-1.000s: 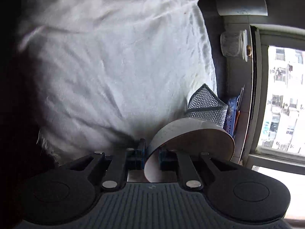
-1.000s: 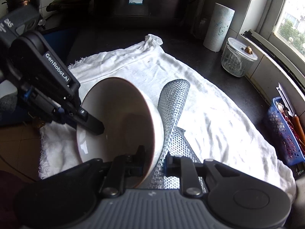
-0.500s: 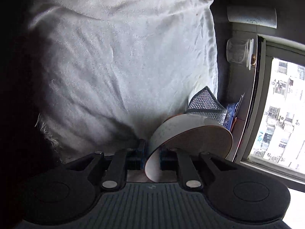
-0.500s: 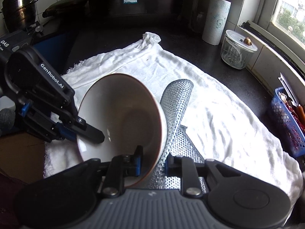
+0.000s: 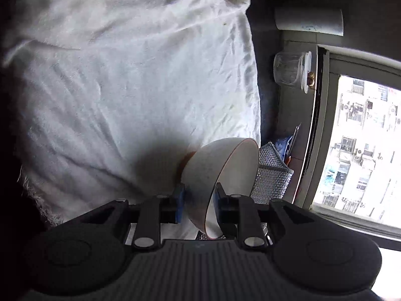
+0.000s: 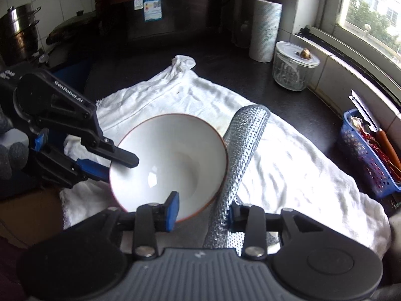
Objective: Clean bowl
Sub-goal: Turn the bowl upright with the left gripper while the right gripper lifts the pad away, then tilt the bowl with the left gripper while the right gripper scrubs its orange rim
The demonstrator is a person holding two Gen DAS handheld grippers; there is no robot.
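Observation:
A white bowl (image 6: 173,155) with a brown rim lies tilted on a white towel (image 6: 288,155), its mouth toward the right wrist camera. My left gripper (image 6: 120,168) straddles its left rim, one finger inside and the blue-padded one outside. Its jaws are opening and the pads look slack on the wall. In the left wrist view the bowl (image 5: 215,165) stands on edge between the left gripper (image 5: 199,193) fingers. My right gripper (image 6: 204,202) is opening too, with the near rim and a silver mesh cloth (image 6: 246,138) between its fingers, the cloth against the right finger.
A glass jar (image 6: 293,67) and a paper towel roll (image 6: 265,30) stand at the back right by the window. A blue basket (image 6: 368,160) sits at the right edge. A dark cooker (image 6: 163,12) and steel pots (image 6: 17,35) line the back. A gloved hand (image 6: 10,155) holds the left gripper.
Both pairs of jaws have widened. The bowl has tipped from steeply on edge to facing more upward. Both grippers have risen slightly above the towel.

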